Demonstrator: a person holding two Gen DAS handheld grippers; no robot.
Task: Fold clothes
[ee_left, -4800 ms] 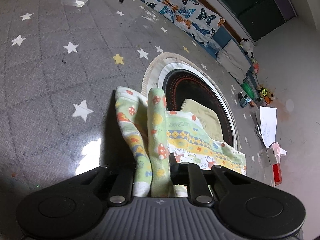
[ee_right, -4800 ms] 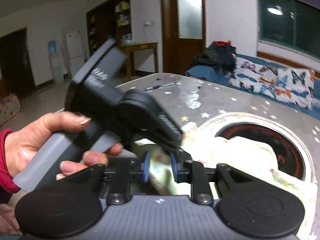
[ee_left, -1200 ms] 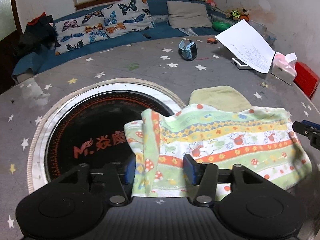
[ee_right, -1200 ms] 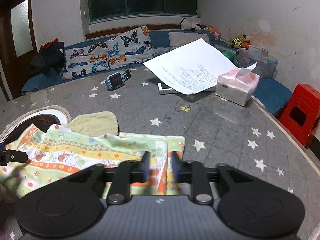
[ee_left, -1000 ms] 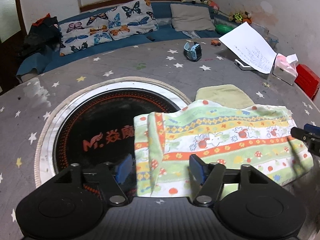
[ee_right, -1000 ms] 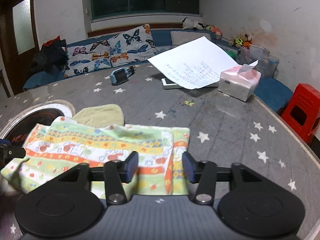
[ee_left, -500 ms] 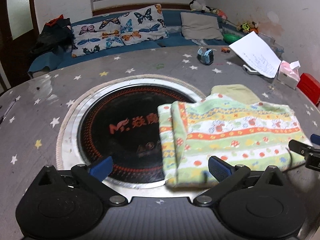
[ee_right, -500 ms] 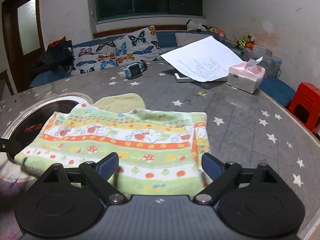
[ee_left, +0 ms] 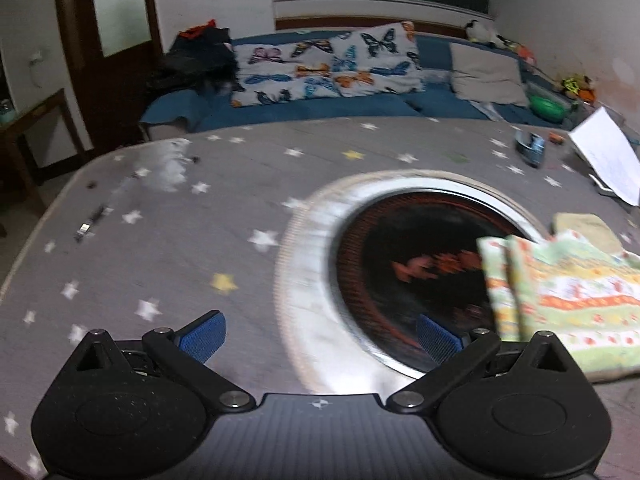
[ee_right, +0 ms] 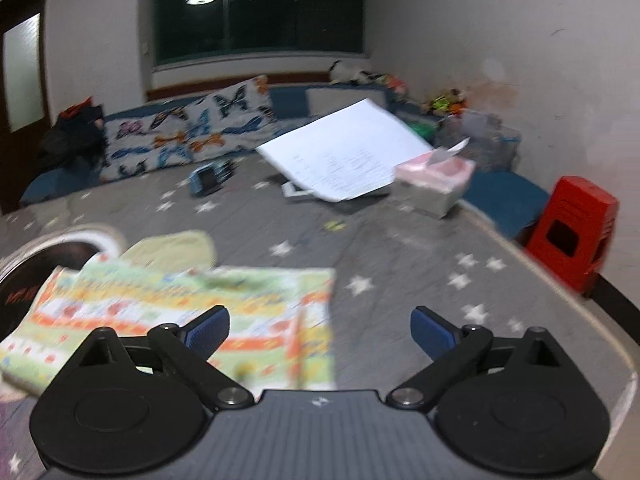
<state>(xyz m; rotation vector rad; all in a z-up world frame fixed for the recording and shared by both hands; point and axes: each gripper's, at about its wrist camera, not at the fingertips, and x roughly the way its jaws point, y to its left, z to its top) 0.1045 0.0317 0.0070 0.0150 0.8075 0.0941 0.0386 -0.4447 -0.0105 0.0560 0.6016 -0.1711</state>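
Lying flat on the star-patterned table (ee_right: 400,248), the striped cloth (ee_right: 180,308) is a folded rectangle, its long axis running left to right, its left end over the round black burner (ee_left: 400,264). A plain yellow cloth (ee_right: 172,246) sits touching its far edge. My right gripper (ee_right: 320,330) has its fingers spread wide, holding nothing, near the cloth's right end. My left gripper (ee_left: 320,334) is equally wide and empty, the cloth off to its right. Neither looks clearly nearer.
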